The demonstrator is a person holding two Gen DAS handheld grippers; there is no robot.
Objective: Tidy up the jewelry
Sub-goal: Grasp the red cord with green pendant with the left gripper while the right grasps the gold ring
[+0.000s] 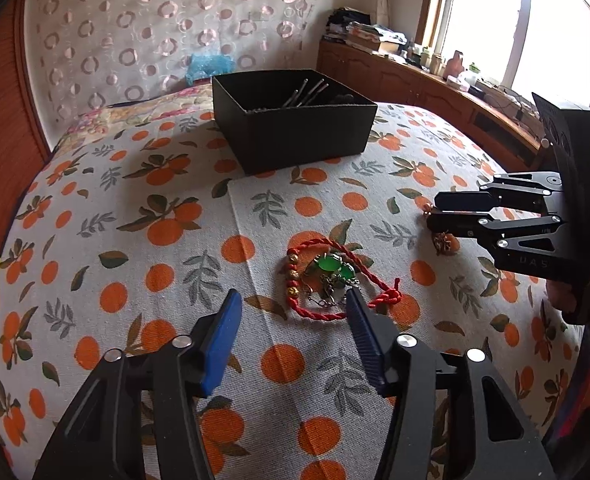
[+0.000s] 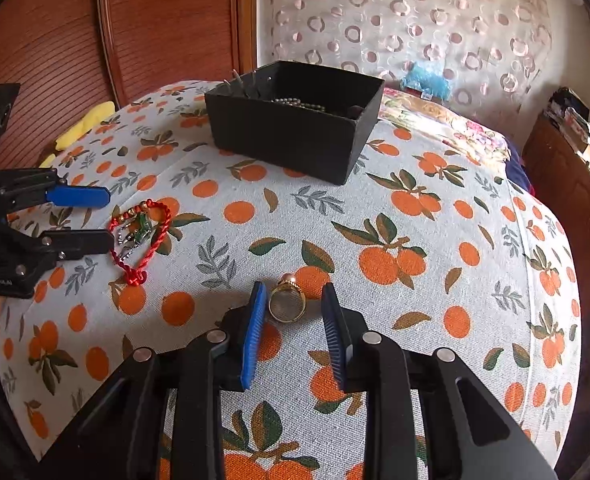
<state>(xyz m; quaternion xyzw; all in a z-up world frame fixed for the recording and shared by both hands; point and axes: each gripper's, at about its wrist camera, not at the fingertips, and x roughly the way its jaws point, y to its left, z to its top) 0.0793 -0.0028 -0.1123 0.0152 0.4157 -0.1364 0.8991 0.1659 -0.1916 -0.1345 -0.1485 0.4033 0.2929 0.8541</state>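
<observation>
Orange-printed cloth carries a black box. Left gripper gapes before the red cord bracelet; right gripper stands parted around a gold ring.

Bright window glare, fisheye-warped edges.

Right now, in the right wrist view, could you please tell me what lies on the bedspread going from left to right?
Left tool → red cord bracelet → gold ring, between the right tool's open fingers.
</observation>
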